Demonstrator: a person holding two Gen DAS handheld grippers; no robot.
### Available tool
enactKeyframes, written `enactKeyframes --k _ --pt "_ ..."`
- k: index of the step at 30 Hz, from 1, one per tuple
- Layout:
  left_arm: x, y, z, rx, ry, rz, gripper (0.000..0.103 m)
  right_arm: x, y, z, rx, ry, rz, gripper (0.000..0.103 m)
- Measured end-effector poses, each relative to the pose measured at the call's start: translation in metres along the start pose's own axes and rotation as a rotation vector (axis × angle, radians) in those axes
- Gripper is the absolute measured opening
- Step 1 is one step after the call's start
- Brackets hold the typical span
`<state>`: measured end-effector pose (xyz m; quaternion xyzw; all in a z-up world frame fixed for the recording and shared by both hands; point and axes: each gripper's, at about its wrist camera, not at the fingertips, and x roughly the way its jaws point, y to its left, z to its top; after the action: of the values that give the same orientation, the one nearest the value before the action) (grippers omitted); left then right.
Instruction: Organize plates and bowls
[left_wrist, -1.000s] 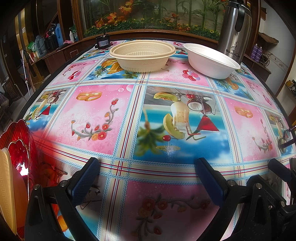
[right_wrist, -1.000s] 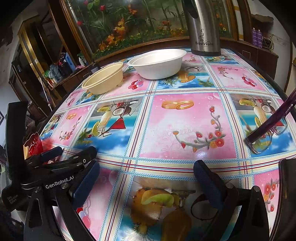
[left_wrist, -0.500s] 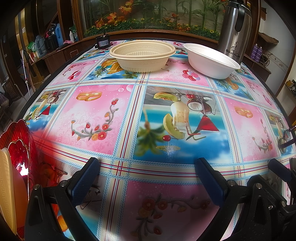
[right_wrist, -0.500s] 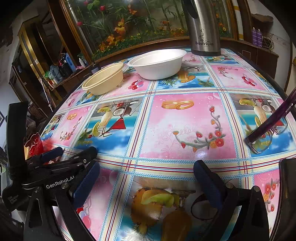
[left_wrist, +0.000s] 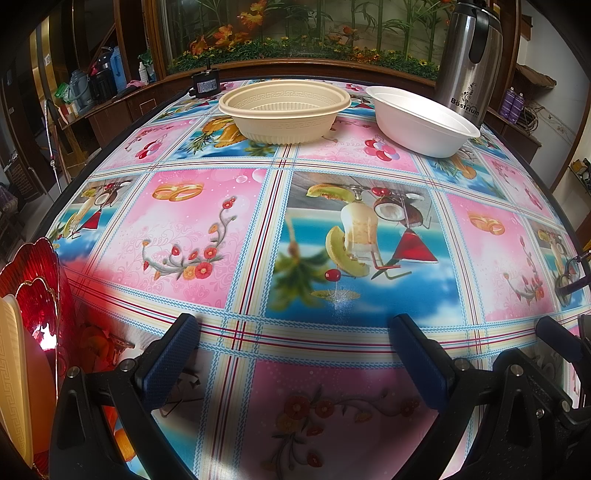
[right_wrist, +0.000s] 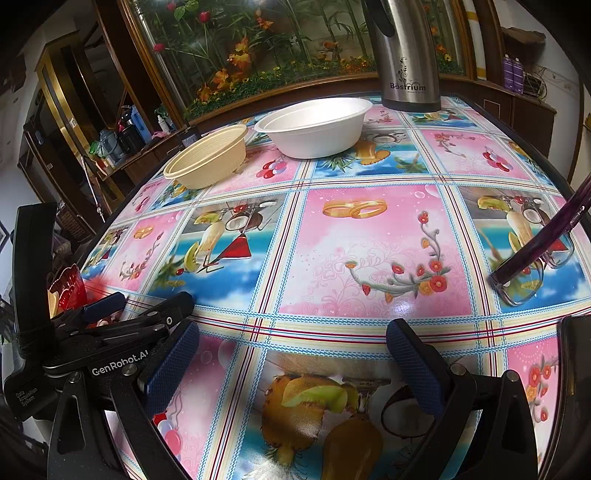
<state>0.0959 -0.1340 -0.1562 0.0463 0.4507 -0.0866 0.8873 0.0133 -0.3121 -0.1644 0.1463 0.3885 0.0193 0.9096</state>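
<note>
- Left claw (left_wrist: 293, 354) and right claw (right_wrist: 291, 354) both hang released over the near edge of the tabletop (left_wrist: 369, 258), jaws wide, gripping nothing.
- Two bowls stand at the far edge, just beside each other: one beige bowl (left_wrist: 284, 112), one white bowl (left_wrist: 424, 122).
- One red plate (left_wrist: 33, 295) and one beige plate (left_wrist: 14, 376) stand on edge at the near left corner.
- One steel flask (left_wrist: 469, 55) rises just behind the white bowl.
- One pair of glasses (right_wrist: 532, 254) lies near the right edge.
- Open cloth lies between claws and bowls.

"Bëstrium" on steel flask (right_wrist: 406, 55); "GenRobot.AI", "Data Acquisition System" on left tongs (right_wrist: 110, 354) body.
</note>
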Motion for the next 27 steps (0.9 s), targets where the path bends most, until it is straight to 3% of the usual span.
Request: enactKeyframes --k 27 --pt "0.0000 -0.0001 0.0001 0.000 0.000 0.000 0.103 0.0010 0.0018 -0.0002 -0.011 0.007 -0.015 0.103"
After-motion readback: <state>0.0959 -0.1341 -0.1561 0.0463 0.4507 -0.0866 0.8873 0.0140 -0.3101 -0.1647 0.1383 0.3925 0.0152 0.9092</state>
